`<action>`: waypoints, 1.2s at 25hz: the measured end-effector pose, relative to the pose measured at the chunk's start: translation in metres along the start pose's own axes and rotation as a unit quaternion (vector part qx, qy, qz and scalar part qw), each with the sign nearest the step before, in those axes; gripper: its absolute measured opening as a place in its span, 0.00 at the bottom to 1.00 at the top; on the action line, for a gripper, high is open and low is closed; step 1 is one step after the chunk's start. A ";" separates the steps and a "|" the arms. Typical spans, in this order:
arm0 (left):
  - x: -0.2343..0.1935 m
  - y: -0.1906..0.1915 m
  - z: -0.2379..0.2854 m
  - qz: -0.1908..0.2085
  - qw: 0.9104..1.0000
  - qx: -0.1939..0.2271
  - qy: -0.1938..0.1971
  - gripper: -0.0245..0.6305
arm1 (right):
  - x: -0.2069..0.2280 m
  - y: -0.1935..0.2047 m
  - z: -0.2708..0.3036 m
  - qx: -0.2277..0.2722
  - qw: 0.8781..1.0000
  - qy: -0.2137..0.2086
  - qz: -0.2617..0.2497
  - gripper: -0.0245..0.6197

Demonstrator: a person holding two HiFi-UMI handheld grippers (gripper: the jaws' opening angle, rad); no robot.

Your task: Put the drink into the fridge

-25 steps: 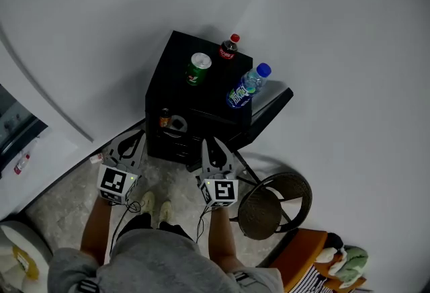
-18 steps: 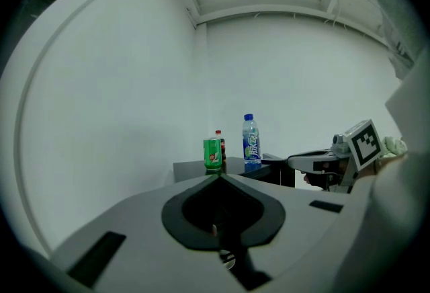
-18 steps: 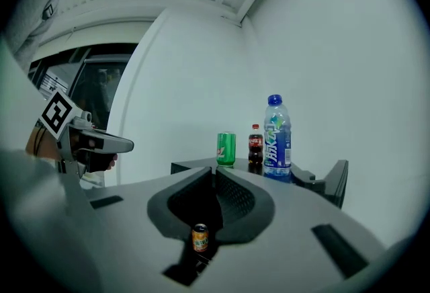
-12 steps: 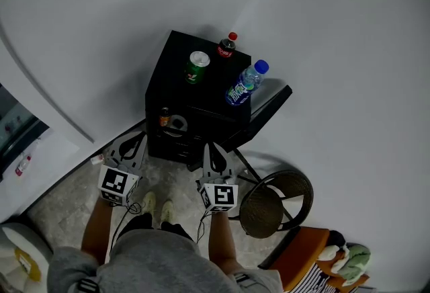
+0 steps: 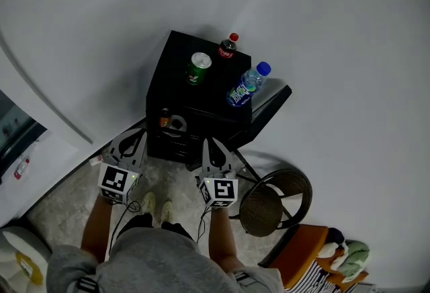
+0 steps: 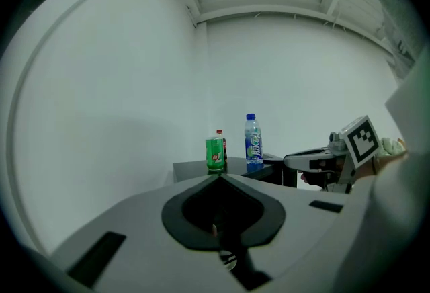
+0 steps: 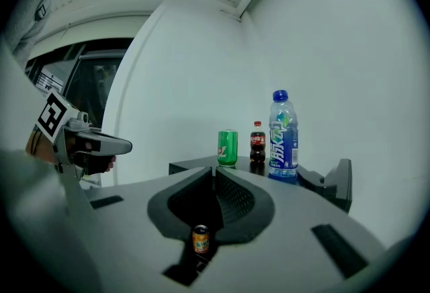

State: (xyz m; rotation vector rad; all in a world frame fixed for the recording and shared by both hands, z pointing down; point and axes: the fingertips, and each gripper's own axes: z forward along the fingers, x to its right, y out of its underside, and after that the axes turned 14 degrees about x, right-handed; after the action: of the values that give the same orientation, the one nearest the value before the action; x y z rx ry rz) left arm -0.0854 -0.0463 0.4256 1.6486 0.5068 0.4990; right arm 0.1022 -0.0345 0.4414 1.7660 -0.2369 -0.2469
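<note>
Forearms reach forward side by side below you, each carrying its tool roughly level and aimed at the small black fridge (image 5: pixel 172 60). Your left hand-held gripper (image 5: pixel 135 135) sits off the fridge's front left corner. Its own view shows the jaws pressed together with nothing between them. Your right hand-held gripper (image 5: pixel 208 142) points at the open front of the fridge, just short of it. Its jaws are also pressed together and empty. The two tools are apart from each other, and neither touches the fridge or any drink.

The fridge door (image 5: pixel 272 105) is swung out to the right. Inside, on an upper shelf toward the left side, stands a small orange can (image 5: pixel 164 118). A round object (image 5: pixel 178 123) sits just beside it, and you cannot tell from here what it is.

All three other drinks are on the fridge's top, none inside. The green can (image 5: pixel 198 68) stands near the middle of the top. The cola bottle (image 5: pixel 228 47) stands at the back right corner, just behind the can. The blue-capped bottle (image 5: pixel 245 87) stands upright at the right edge, nearer the front and next to the door.

On the floor (image 5: pixel 60 207) a round stool (image 5: pixel 274 203) stands to the right of your feet (image 5: pixel 156 207).
</note>
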 end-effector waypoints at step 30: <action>-0.107 -0.014 0.120 0.030 0.999 0.018 -0.017 0.04 | 0.042 -0.035 0.171 0.031 0.999 -0.027 0.023 0.10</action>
State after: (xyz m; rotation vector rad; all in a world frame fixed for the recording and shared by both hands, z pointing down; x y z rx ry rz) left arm -0.1017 -0.2033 0.3927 1.7089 0.4436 0.5071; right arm 0.0931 -0.1998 0.3707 1.8149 -0.3272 -0.2563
